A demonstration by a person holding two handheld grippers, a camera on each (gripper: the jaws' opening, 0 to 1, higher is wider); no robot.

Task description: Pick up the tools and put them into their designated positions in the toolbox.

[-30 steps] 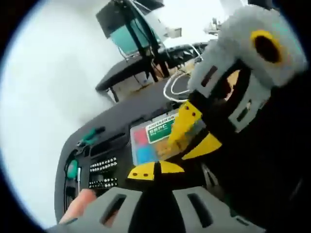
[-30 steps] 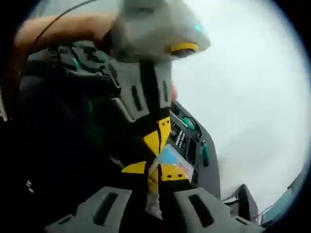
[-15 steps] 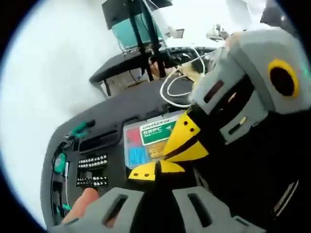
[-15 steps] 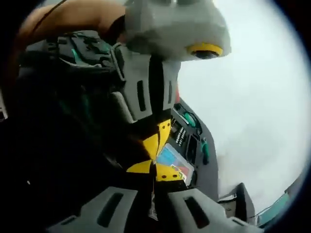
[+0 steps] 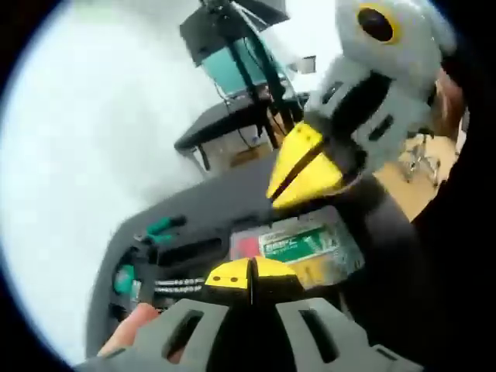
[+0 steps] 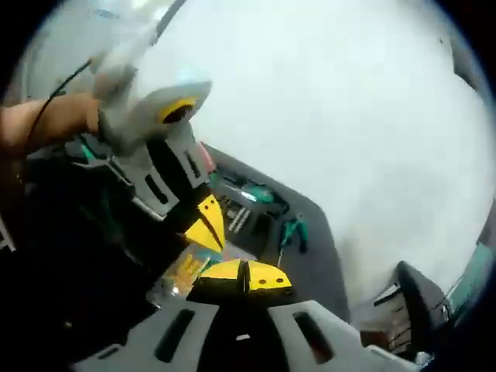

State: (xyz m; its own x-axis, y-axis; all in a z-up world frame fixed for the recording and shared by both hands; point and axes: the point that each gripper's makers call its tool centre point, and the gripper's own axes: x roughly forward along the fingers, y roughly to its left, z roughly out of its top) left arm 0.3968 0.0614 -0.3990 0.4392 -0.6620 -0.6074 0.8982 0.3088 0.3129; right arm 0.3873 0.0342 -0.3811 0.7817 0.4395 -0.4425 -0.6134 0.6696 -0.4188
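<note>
Your left gripper (image 5: 249,273), low centre of the left gripper view, has its yellow tips together on nothing, and so does your right gripper (image 6: 244,273). The clear plastic bit case with the green label (image 5: 298,246) lies in the dark toolbox tray (image 5: 201,208), mid-frame. This step looks done; next, choose a tool outside the tray.

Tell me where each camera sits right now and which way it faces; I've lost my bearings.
Left gripper view: rides the left gripper, looking over the open toolbox and the clear bit case; the right gripper enters from the right.
Right gripper view: rides the right gripper, facing the toolbox; the left gripper and a forearm enter from the left.
Shared: toolbox, bit case, both grippers.
</note>
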